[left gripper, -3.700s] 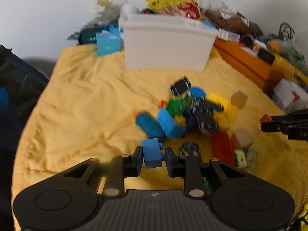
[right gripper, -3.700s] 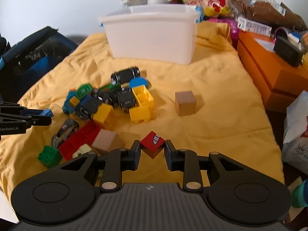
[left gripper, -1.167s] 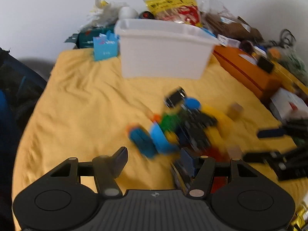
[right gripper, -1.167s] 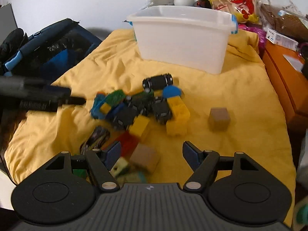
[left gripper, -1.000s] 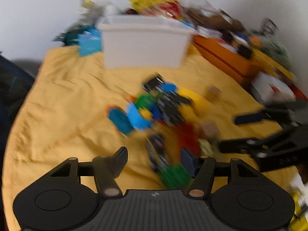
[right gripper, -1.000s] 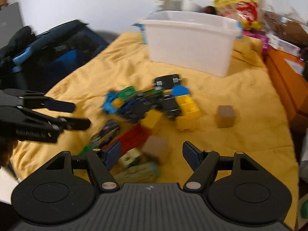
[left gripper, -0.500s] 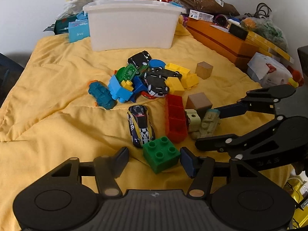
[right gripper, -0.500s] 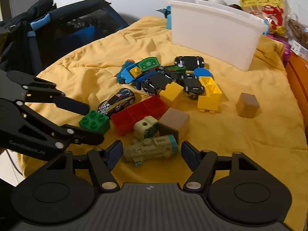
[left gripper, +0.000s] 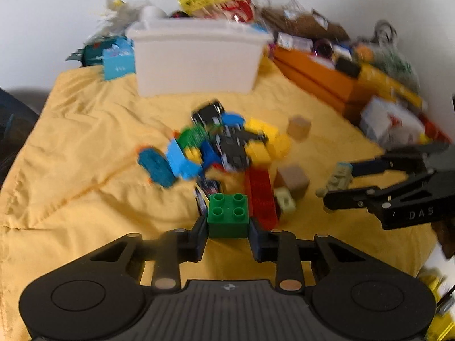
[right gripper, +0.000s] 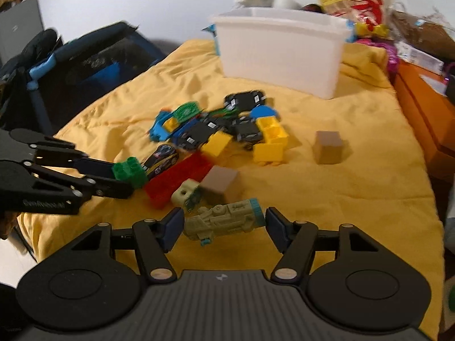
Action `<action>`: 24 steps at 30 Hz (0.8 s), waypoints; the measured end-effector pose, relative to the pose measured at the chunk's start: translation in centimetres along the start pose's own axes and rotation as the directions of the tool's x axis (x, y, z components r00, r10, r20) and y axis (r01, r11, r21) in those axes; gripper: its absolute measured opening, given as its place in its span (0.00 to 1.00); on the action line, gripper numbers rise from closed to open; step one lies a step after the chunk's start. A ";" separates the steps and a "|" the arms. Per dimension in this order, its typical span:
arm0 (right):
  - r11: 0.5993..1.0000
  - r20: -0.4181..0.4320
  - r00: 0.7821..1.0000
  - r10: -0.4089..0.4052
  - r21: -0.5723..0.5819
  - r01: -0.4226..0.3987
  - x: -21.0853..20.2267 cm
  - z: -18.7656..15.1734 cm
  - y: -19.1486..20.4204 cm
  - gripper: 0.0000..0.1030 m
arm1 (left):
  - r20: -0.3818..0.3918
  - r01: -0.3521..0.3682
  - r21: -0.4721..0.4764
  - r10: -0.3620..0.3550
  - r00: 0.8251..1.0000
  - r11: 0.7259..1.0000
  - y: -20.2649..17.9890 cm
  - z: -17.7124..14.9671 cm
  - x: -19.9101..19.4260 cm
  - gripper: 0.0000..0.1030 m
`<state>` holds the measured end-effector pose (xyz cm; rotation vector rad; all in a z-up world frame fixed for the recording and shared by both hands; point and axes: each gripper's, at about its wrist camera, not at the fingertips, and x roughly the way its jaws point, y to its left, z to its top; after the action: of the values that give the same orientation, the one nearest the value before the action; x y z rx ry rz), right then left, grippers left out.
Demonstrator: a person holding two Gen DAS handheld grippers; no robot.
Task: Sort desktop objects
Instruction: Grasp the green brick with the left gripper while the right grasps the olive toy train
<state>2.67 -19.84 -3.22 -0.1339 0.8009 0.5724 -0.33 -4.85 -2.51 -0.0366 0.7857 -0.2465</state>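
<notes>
Left wrist view: left gripper [left gripper: 228, 228], jaws just closed, both pads pressed on the sides of a green brick [left gripper: 227, 211], studs up, over the yellow cloth [left gripper: 85, 153]. Just beyond it a toy car [left gripper: 206, 191] and a red brick [left gripper: 260, 191]; past these a blurred heap of blue, yellow and black toys [left gripper: 219, 145]. A brown cube [left gripper: 293, 177] beside the red brick, a second brown cube [left gripper: 298, 127] well apart toward the right. White bin [left gripper: 196, 62] at the far end of the cloth, orange boxes [left gripper: 315, 78] on the right. Right gripper [left gripper: 339, 183] enters from the right, a pale green train [left gripper: 338, 174] between its fingers. Right wrist view: right gripper [right gripper: 224, 221], jaws apart, the train [right gripper: 224, 220] lying crosswise between them; left pad at or near its end, right pad clear of it; contact cannot be told. Pale green block [right gripper: 186, 191] and brown cube [right gripper: 220, 182] just behind. Left gripper [right gripper: 119, 177] at left, clamped on the green brick [right gripper: 129, 172]. Bin [right gripper: 280, 54] far, dark bag [right gripper: 79, 65] at left.
</notes>
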 end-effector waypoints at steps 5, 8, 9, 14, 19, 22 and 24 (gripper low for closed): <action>0.997 0.066 0.998 -0.018 0.070 0.013 -1.3 1.9 -1.2 0.64 | 0.030 -0.024 0.013 0.024 0.999 1.000 0.6 1.6 -0.5 0.33; 0.997 0.079 0.997 -0.026 0.073 0.020 -1.0 2.6 -1.5 0.64 | 0.002 -0.038 0.028 0.038 0.999 0.999 0.9 1.1 0.6 0.33; 0.997 0.078 0.997 -0.025 0.069 0.020 -0.8 2.7 -1.4 0.64 | -0.006 -0.050 0.031 0.050 0.999 0.998 1.0 0.8 0.9 0.34; 0.999 0.065 0.998 -0.020 0.047 0.017 -0.6 2.2 -0.8 0.64 | -0.041 -0.045 -0.040 0.044 0.998 0.998 1.6 -0.5 1.1 0.56; 0.999 0.036 0.999 -0.011 0.042 0.010 -0.5 1.1 -0.3 0.64 | -0.037 -0.027 -0.011 0.026 0.999 1.000 0.8 -1.3 0.8 0.57; 0.999 0.025 1.000 -0.010 0.053 0.009 -0.4 0.9 -0.3 0.64 | -0.032 -0.021 0.015 0.021 0.999 1.000 0.4 -1.5 0.6 0.58; 0.999 0.025 1.000 -0.010 0.050 0.009 -0.4 0.9 -0.3 0.64 | -0.031 -0.029 0.045 0.030 0.999 0.999 0.1 -1.7 0.7 0.60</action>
<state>3.18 -19.97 -2.32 -0.0843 0.7895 0.5434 -1.02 -4.81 -4.21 0.0210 0.8114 -0.2373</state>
